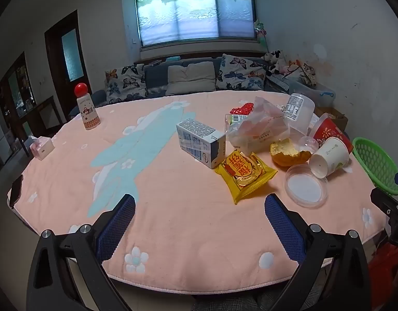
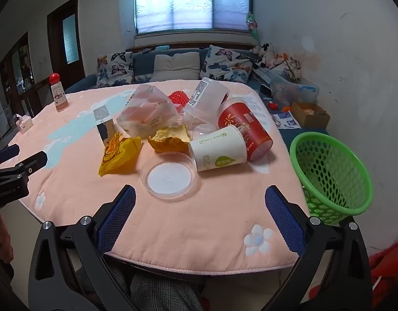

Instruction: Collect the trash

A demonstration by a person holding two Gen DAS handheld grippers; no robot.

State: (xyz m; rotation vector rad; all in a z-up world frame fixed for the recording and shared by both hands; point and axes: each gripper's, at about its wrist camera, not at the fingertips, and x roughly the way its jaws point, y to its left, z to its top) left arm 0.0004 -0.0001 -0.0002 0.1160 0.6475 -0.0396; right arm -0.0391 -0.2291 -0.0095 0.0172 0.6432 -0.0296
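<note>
Trash lies on the pink tablecloth (image 1: 173,202): a yellow snack wrapper (image 1: 244,172), a milk carton (image 1: 200,142), a clear plastic lid (image 1: 305,185), a tipped white paper cup (image 1: 329,156), a red cup (image 1: 328,132), an orange peel (image 1: 288,151), a plastic bag (image 1: 258,127) and a clear tub (image 1: 298,110). A green basket (image 2: 331,176) stands at the table's right edge. My left gripper (image 1: 200,207) is open and empty, short of the wrapper. My right gripper (image 2: 200,199) is open and empty, just short of the lid (image 2: 170,176) and the white cup (image 2: 218,151).
A red-capped bottle (image 1: 87,111) and a tissue box (image 1: 42,147) stand at the table's far left. A dark phone (image 1: 16,190) lies on the left edge. A sofa with cushions (image 1: 191,77) is behind the table. My left gripper shows in the right wrist view (image 2: 20,160).
</note>
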